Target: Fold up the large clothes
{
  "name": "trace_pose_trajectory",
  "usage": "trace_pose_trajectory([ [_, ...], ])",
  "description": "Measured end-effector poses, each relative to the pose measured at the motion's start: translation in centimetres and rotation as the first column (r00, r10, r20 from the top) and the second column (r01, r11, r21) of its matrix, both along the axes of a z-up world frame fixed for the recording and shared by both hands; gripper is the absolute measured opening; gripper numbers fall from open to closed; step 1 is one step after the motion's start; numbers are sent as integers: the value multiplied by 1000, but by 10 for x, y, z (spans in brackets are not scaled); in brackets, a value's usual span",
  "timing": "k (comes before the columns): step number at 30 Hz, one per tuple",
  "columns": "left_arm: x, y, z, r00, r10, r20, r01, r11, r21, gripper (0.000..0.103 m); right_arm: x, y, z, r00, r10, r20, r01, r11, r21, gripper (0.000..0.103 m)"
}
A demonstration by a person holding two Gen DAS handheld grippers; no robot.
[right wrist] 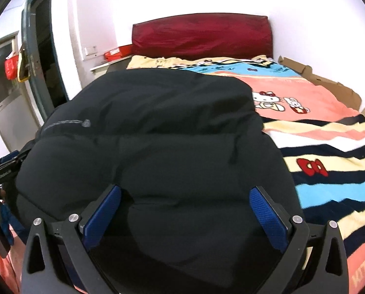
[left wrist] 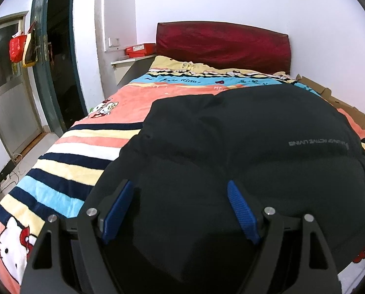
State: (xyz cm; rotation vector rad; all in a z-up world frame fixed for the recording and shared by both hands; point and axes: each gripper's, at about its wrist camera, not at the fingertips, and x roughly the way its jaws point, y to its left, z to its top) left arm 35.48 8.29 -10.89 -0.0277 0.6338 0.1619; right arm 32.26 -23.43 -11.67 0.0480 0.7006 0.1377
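While both grippers, left point(left wrist: 180, 208) and right point(right wrist: 186, 214), sit spread over the jacket's point(left wrist: 243, 152) near edge on the bed point(left wrist: 84, 152), gripping nothing, next: pinch hem, fold toward headboard.

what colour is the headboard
Dark red headboard, clearest in the left wrist view.

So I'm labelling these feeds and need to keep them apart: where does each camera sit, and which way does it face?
Left wrist: on the left claw, looking up the bed over the black jacket; its blue pads wide apart.
Right wrist: on the right claw, facing likewise; the left claw shows at its left edge.
Shared: jacket, red headboard, striped blanket, red box.
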Motion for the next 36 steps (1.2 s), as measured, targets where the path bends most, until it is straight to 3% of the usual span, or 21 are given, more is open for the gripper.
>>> trace_pose_trajectory([
  [18, -32, 10, 4, 996, 38, -78, -36, 999, 19, 79, -29, -36, -4, 974, -203, -98, 200, 979, -31, 103],
  [26, -44, 12, 1, 994, 51, -97, -50, 999, 13, 79, -41, 0, -1, 995, -73, -61, 73, 997, -15, 103],
  [36, -58, 4, 8, 991, 48, -123, -48, 999, 0, 79, -45, -18, -4, 982, -148, -118, 145, 989, -31, 103],
])
